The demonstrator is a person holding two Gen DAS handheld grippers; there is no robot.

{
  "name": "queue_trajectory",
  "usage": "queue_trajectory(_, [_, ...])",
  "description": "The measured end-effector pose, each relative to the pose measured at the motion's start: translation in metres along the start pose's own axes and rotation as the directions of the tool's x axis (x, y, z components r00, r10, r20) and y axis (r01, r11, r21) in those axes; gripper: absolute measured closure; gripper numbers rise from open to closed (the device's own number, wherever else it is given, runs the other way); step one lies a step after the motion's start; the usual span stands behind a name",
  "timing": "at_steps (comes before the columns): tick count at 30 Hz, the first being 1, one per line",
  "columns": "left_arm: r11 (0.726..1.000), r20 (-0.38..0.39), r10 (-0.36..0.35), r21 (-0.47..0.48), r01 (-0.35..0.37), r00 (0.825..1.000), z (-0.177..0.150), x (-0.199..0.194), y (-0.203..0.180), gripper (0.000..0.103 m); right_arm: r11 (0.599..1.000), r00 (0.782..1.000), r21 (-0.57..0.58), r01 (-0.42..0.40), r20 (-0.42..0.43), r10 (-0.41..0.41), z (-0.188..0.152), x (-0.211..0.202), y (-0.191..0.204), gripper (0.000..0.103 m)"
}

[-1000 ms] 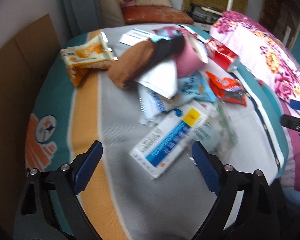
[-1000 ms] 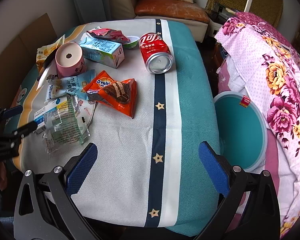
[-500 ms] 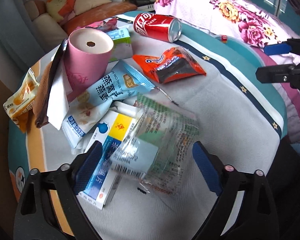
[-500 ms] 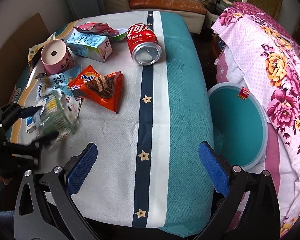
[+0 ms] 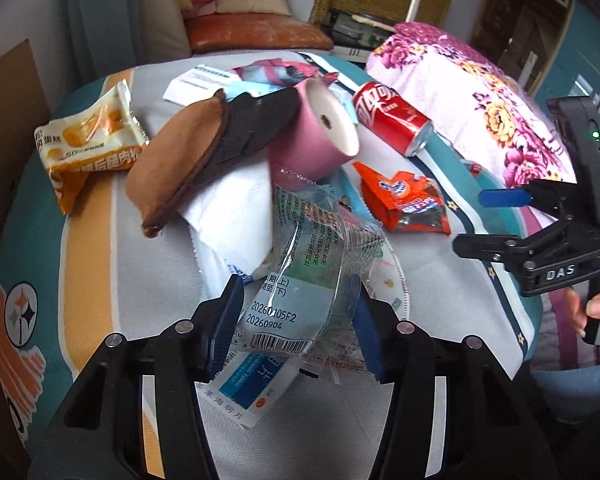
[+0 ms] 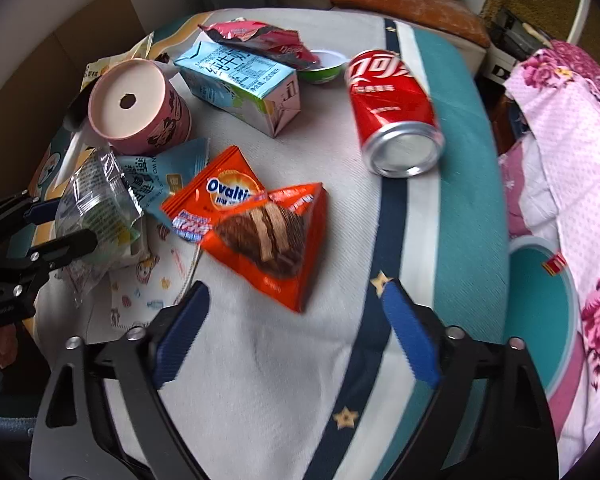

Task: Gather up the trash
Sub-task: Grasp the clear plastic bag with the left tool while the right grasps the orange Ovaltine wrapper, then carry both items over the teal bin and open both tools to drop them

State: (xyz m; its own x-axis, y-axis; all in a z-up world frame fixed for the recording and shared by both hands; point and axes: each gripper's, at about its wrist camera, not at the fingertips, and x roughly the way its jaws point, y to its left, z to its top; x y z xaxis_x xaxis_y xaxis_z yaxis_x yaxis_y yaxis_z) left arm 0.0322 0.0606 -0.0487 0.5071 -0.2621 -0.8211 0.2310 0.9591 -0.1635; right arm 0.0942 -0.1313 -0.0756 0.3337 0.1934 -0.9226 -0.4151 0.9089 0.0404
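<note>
Now, left gripper (image 5: pixel 296 312): jaws pinching the clear wrapper (image 5: pixel 300 264), above the table (image 5: pixel 440 276) clutter.
Right gripper (image 6: pixel 296 332): jaws spread, empty.
Advice: lift gently (film may slip) toward the teal bin (image 6: pixel 540 312).

Home living room: cushioned sofa (image 5: pixel 256 36) at far side, floral blanket (image 5: pixel 472 96) right, snack litter on cloth-covered desk (image 6: pixel 284 360).

The clear plastic wrapper (image 5: pixel 296 280) carries the printed numbers "20260105F2" and "20260904" above a barcode. The orange snack packet (image 6: pixel 256 224) reads "Ovalti", cut off by a fold. The right gripper (image 5: pixel 496 220) body is marked "DAS".
</note>
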Motion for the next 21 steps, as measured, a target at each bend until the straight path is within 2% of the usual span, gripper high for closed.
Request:
queue_trajectory(1, [1.000,-0.006,-0.002,-0.009,0.002,1.000,0.001,0.002,0.001,0.049,1.000,1.000,-0.003,-0.007,-0.012,0.007,0.004,0.007,0.000,0.032])
queue_trajectory(2, [1.000,-0.012,-0.005,-0.020,0.005,1.000,0.001,0.004,0.003,0.049,1.000,1.000,-0.006,-0.014,-0.025,0.014,0.006,0.013,0.000,0.049])
queue_trajectory(4, [0.999,-0.019,-0.005,-0.033,0.004,1.000,0.002,0.007,0.004,0.049,1.000,0.998,0.001,-0.025,-0.049,0.025,0.009,0.021,-0.001,0.073])
queue_trajectory(5, [0.999,-0.021,-0.006,-0.040,0.006,1.000,0.001,0.007,0.005,0.049,1.000,0.999,-0.003,-0.015,-0.032,0.015,0.010,0.018,-0.001,0.089])
queue_trajectory(7, [0.999,-0.016,-0.007,-0.048,0.006,1.000,0.002,0.006,0.005,0.049,0.999,0.999,0.009,-0.039,-0.028,0.039,0.009,0.013,-0.004,0.089])
queue_trajectory(15, [0.999,0.003,0.000,-0.035,0.000,1.000,0.003,-0.001,-0.016,0.049,0.998,0.999,0.041,-0.042,0.018,0.042,-0.014,-0.015,-0.013,0.090])
queue_trajectory(21, [1.000,0.019,-0.024,-0.020,0.024,1.000,0.009,-0.006,-0.047,0.049,0.993,0.998,0.112,-0.027,0.066,0.019,-0.040,-0.047,-0.044,0.090])
